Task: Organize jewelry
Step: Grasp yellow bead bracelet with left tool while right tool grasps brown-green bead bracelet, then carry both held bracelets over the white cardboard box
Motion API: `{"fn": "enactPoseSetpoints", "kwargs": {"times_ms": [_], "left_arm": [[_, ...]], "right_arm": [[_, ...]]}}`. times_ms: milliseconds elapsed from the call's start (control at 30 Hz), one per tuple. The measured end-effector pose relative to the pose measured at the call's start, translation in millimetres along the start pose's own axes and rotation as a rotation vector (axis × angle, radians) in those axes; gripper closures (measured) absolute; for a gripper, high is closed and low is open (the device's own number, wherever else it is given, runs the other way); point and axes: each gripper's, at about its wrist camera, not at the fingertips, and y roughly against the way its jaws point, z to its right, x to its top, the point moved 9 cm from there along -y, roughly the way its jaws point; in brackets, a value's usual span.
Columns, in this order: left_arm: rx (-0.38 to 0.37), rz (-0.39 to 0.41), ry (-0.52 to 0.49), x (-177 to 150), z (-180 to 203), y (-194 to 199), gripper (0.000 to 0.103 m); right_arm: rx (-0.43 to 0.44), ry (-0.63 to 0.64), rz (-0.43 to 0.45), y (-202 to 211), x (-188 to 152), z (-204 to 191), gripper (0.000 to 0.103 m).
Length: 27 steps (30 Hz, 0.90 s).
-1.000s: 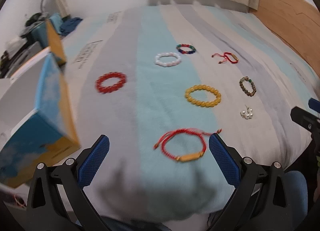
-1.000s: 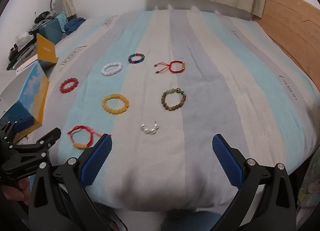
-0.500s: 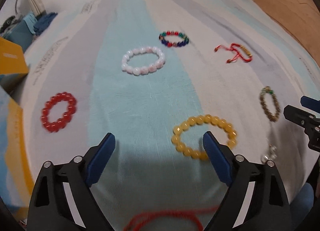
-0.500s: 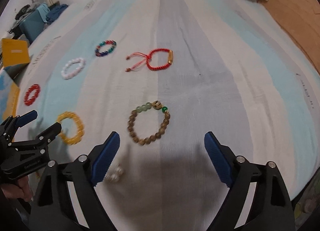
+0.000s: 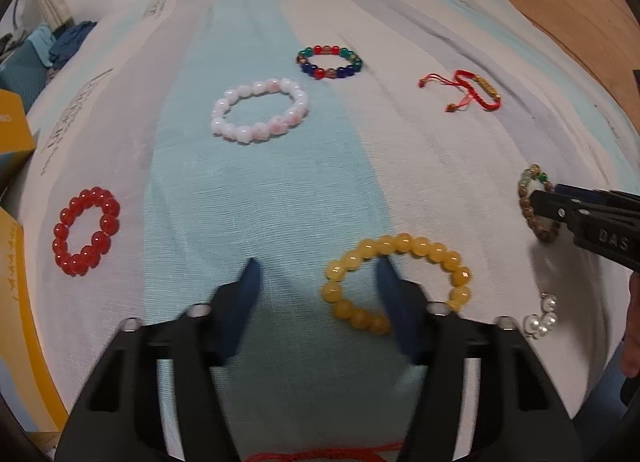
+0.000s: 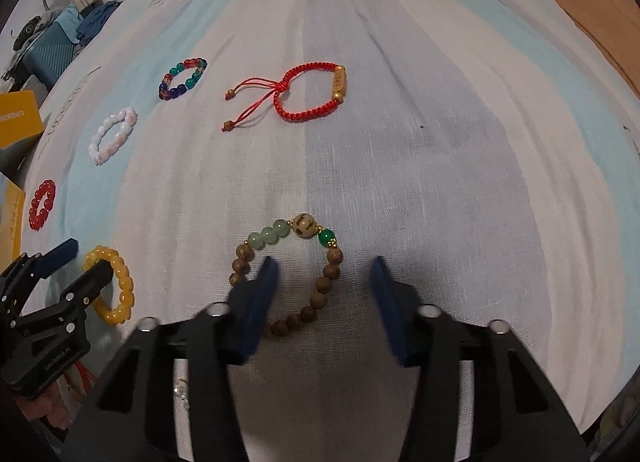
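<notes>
Two grippers are being held low over a striped bedspread [image 5: 280, 190] strewn with bracelets; the left gripper [image 5: 316, 282], at lower centre of its view, has just been closing and is being shown part open, its right finger lying inside the ring of the yellow bead bracelet [image 5: 396, 282] and its left finger outside, so the ring's left side is being straddled without the pads pressing it; the right gripper [image 6: 322, 286], at lower centre of its own view, has likewise been closing and is being kept part open, the right side of the wooden bead bracelet [image 6: 292, 274] lying between its fingers, not yet pinched; a white bead bracelet [image 5: 260, 110], a multicoloured bracelet [image 5: 330, 62], a red bead bracelet [image 5: 86, 232] and a red cord bracelet [image 6: 310, 92] are being left further up the frames; small pearl pieces [image 5: 542, 316] are lying at lower right of the left view.
</notes>
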Motion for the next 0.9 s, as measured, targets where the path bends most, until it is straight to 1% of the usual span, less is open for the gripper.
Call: {"fn": "enactPoseSetpoints", "kwargs": {"times_ms": [33, 67, 100, 133, 167, 200, 267, 533, 700, 800, 900], "left_arm": [[-0.003, -0.002, 0.000, 0, 1, 0, 0.061], [-0.006, -0.007, -0.004, 0, 1, 0, 0.071], [-0.005, -0.012, -0.006, 0, 0, 0, 0.082], [-0.008, -0.017, -0.004, 0, 0, 0, 0.088], [-0.016, -0.026, 0.003, 0, -1, 1, 0.089], [-0.027, -0.029, 0.010, 0, -2, 2, 0.094], [-0.044, -0.033, 0.029, 0, -5, 4, 0.095], [-0.033, -0.017, 0.034, 0, -6, 17, 0.095], [-0.042, 0.007, 0.036, 3, -3, 30, 0.095], [-0.071, 0.018, 0.057, 5, -2, 42, 0.095], [-0.061, 0.048, 0.047, 12, 1, 56, 0.095]], "right_arm": [[0.000, 0.000, -0.003, 0, 0, 1, 0.075], [-0.002, 0.002, -0.006, 1, 0, 2, 0.079], [-0.006, 0.005, -0.007, 0, 1, 2, 0.085], [-0.005, 0.007, -0.007, 1, 1, 2, 0.090], [-0.002, 0.003, -0.003, 2, 2, 2, 0.092], [-0.002, 0.002, -0.001, 3, 2, 3, 0.094], [0.001, -0.002, 0.008, 4, 2, 3, 0.095], [0.037, -0.018, 0.056, 22, 4, -3, 0.096], [0.049, -0.021, 0.093, 39, 4, -8, 0.096], [0.049, -0.025, 0.115, 52, 5, -8, 0.096], [0.053, -0.023, 0.133, 62, 6, -11, 0.096]]}}
